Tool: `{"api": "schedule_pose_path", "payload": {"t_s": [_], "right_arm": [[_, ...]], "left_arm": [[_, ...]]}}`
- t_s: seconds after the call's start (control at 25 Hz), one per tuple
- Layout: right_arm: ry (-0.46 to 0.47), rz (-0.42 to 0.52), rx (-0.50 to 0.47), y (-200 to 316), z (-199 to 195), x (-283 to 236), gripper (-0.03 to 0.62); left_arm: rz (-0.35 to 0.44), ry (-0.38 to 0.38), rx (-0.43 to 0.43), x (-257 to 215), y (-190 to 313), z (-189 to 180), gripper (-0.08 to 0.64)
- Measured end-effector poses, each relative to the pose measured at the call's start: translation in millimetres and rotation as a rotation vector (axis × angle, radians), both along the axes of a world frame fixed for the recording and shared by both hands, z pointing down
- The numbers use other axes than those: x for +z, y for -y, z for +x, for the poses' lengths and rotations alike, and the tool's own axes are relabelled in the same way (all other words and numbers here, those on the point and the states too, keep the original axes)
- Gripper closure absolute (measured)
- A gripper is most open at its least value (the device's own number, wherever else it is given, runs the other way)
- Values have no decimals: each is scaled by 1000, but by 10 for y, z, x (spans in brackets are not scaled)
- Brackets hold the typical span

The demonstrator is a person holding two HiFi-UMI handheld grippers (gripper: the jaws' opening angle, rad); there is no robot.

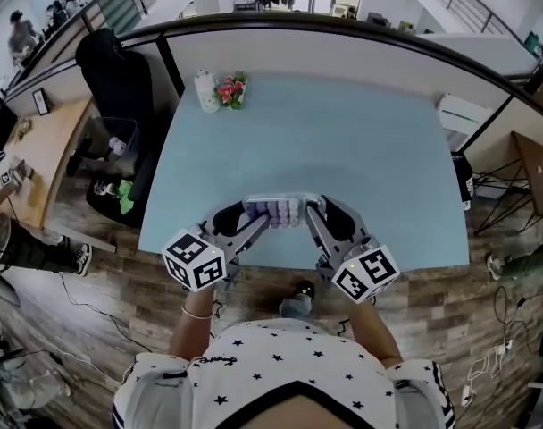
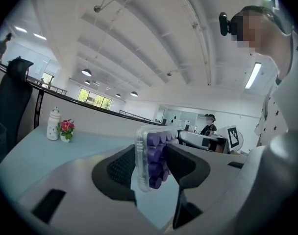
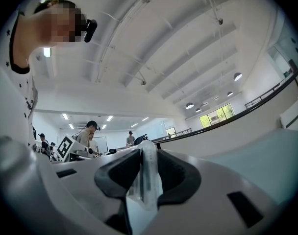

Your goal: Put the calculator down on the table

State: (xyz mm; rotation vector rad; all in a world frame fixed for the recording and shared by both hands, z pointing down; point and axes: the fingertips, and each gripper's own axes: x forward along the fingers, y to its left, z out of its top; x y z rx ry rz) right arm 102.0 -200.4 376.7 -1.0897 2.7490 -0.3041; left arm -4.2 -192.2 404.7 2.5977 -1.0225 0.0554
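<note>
The calculator [image 1: 279, 210] is a clear case with rows of purple keys, held on edge between both grippers over the near part of the light-blue table [image 1: 343, 141]. My left gripper [image 1: 261, 214] is shut on its left end; in the left gripper view the calculator [image 2: 151, 159] stands upright between the dark pads. My right gripper [image 1: 313, 214] is shut on its right end, and in the right gripper view the clear edge of the calculator [image 3: 148, 173] sits pinched between the pads. Whether the calculator touches the table I cannot tell.
A white bottle [image 1: 206, 91] and a small pot of pink flowers [image 1: 229, 90] stand at the table's far left corner. A black chair [image 1: 115, 79] is left of the table, a curved partition [image 1: 343, 38] runs behind it. People stand at desks in the distance.
</note>
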Motion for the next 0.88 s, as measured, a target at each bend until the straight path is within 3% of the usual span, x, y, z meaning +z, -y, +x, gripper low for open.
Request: {"api": "schedule_pose_path", "payload": {"t_s": [0.6, 0.88], "right_arm": [[-22, -13, -39, 494, 540, 102, 497], [-22, -30, -59, 645, 578, 220, 497]], "left_arm": [[-21, 6, -41, 108, 454, 549, 344], [-42, 6, -58, 234, 585, 594, 344]]}}
